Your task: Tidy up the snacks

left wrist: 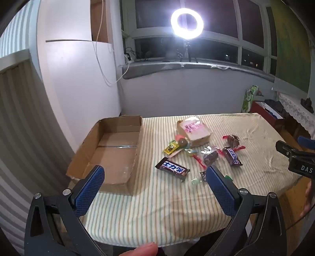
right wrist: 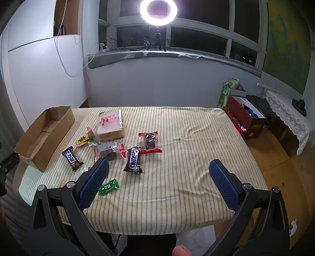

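Note:
An open, empty cardboard box (left wrist: 116, 151) (right wrist: 45, 135) lies at the table's left. Snacks are scattered beside it: a Snickers bar with Chinese lettering (left wrist: 172, 169) (right wrist: 71, 158), a second Snickers bar (left wrist: 232, 156) (right wrist: 133, 160), a wrapped bread pack (left wrist: 194, 131) (right wrist: 111, 125), two brownies in clear wrap (left wrist: 210, 157) (right wrist: 150, 140), a yellow candy (left wrist: 170, 148), and a green candy (right wrist: 108, 186). My left gripper (left wrist: 155, 173) is open and empty above the table's near edge. My right gripper (right wrist: 159, 167) is open and empty, right of the snacks.
The table has a striped cloth (right wrist: 187, 137). A ring light (right wrist: 158, 12) stands on the windowsill behind. A red box (right wrist: 247, 118) and a green carton (right wrist: 226, 92) sit on the floor at the right. The right gripper's body shows at the left wrist view's right edge (left wrist: 297, 159).

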`<state>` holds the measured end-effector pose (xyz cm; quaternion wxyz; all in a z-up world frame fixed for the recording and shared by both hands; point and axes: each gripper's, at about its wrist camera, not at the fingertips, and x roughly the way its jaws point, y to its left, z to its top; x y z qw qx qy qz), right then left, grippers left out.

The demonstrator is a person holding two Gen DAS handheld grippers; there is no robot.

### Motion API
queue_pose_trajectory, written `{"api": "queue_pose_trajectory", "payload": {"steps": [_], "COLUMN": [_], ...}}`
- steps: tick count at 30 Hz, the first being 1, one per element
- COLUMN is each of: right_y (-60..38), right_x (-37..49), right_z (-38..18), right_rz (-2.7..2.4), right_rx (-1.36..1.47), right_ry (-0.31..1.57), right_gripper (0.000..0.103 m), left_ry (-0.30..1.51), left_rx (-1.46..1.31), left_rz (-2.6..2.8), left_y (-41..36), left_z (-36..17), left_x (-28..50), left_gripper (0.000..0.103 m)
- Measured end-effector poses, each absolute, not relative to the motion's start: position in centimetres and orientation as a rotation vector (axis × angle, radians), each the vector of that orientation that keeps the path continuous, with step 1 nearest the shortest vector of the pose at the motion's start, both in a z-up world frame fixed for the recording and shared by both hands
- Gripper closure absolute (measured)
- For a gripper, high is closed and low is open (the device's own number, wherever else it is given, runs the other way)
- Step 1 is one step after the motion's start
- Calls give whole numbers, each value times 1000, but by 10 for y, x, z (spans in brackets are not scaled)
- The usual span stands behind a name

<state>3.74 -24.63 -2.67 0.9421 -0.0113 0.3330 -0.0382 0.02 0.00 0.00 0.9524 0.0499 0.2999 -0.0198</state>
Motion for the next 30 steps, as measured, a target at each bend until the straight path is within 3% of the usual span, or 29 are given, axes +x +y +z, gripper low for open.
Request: {"api": "queue_pose_trajectory", "payload": {"steps": [30], "right_y": [-244], "right_x": [35], "right_z": [-28], "right_rz": [-80], "right_rx": [-30], "right_ry": [683], "right_gripper": [0], "left_ry": [655], "left_rx": [71], "left_rz": [-45], "left_y": [3], "left_z": [-2], "left_x": [1], "left_gripper": [1]}}
